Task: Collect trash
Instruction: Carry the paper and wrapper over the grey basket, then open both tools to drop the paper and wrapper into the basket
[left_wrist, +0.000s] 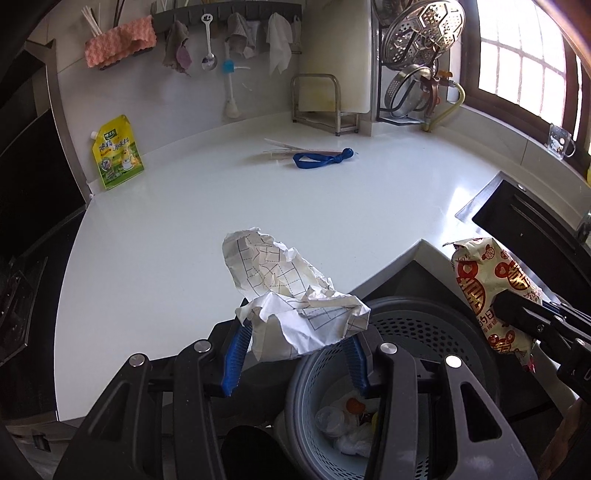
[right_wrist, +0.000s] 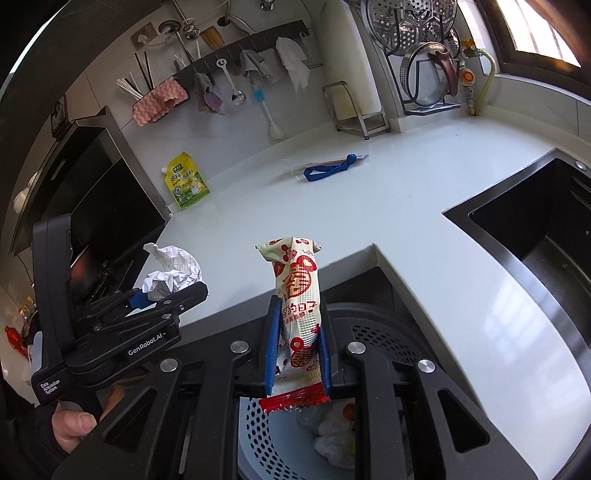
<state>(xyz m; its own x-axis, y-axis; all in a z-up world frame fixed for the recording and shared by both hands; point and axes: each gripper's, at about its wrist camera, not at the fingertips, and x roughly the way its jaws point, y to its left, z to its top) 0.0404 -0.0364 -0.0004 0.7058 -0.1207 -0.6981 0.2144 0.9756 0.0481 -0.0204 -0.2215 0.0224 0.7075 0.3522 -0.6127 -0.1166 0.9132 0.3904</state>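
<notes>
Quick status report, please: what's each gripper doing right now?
Left hand-held gripper clamps crumpled paper. Right hand-held gripper clamps snack wrapper. Both above trash bin. Nothing blocking.

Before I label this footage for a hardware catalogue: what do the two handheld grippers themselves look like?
Both are matte black plastic frames with cut-out linkage arms and round silver pivot bolts. The left gripper and right gripper each have jaws lined with ribbed blue pads. The left one's side, seen from the right wrist camera, bears white lettering: "GenRobot.AI" and "Data Acquisition System". No cables show. A hand grips its handle.
</notes>
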